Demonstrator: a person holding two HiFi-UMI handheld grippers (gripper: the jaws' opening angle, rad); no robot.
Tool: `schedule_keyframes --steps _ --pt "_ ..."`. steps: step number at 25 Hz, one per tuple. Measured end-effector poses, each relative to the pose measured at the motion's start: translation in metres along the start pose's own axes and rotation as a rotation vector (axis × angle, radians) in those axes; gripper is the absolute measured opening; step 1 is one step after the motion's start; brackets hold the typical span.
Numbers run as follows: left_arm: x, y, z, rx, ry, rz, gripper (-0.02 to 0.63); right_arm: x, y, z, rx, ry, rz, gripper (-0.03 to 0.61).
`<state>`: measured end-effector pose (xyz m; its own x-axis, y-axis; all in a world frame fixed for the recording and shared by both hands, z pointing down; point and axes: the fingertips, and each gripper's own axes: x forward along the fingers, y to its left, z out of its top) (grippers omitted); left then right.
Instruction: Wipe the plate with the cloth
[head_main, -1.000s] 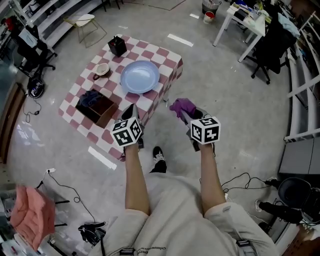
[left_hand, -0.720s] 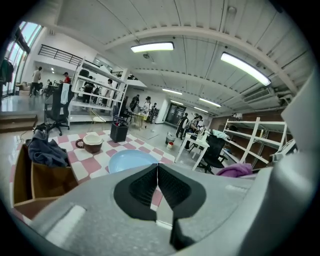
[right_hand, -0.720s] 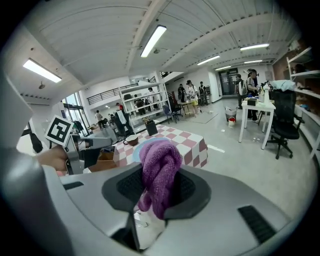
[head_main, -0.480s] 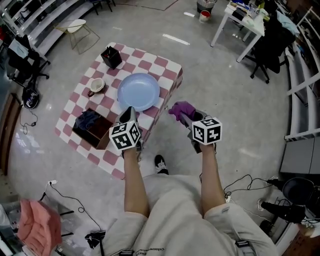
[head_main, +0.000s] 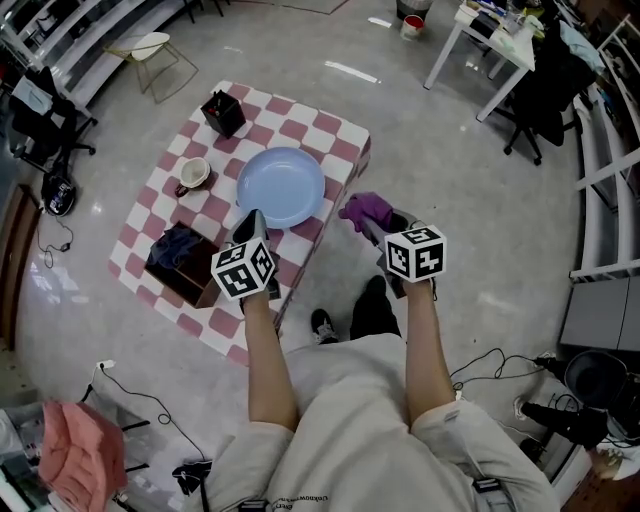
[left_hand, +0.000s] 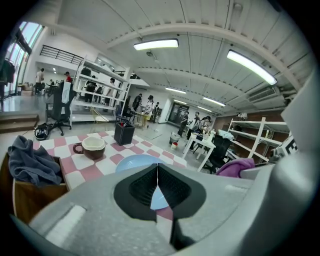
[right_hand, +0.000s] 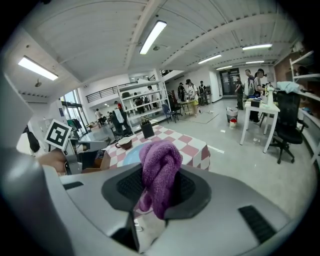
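A pale blue plate (head_main: 281, 187) lies on the pink and white checked table (head_main: 330, 135), near its front right corner. My right gripper (head_main: 362, 219) is shut on a purple cloth (head_main: 366, 210), held off the table's right edge, just right of the plate. In the right gripper view the cloth (right_hand: 159, 171) bunches up between the jaws, with the plate (right_hand: 131, 154) behind it. My left gripper (head_main: 252, 226) is shut with nothing in it, over the table just short of the plate's near rim. The left gripper view shows the plate (left_hand: 140, 162) beyond the closed jaws.
On the table stand a brown cup (head_main: 195, 174), a black holder (head_main: 222, 111) at the far side, and a brown box with dark blue cloth (head_main: 182, 256) at the near left. A white desk (head_main: 488, 40) and black chairs stand at the far right.
I have stepped closer to the table. Both grippers moved forward toward the plate, the right one still holding the cloth.
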<state>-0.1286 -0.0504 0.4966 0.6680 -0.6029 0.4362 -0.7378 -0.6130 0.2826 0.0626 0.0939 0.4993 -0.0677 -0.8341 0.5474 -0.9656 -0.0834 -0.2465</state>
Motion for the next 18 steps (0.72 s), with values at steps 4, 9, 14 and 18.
schedule_keyframes --steps 4,9,14,18 --pt "0.004 0.004 -0.009 0.005 0.023 0.013 0.011 0.014 -0.009 0.000 0.000 0.021 0.013 0.127" --pt "0.003 0.017 -0.004 0.021 0.031 0.075 0.011 0.050 -0.002 0.016 0.034 0.010 0.104 0.127" --pt "0.011 0.035 -0.006 -0.008 0.042 0.156 0.011 0.088 0.010 0.022 -0.010 0.057 0.211 0.127" --pt "0.027 0.050 -0.006 -0.066 0.035 0.229 0.011 0.116 0.003 0.033 -0.070 0.111 0.275 0.127"
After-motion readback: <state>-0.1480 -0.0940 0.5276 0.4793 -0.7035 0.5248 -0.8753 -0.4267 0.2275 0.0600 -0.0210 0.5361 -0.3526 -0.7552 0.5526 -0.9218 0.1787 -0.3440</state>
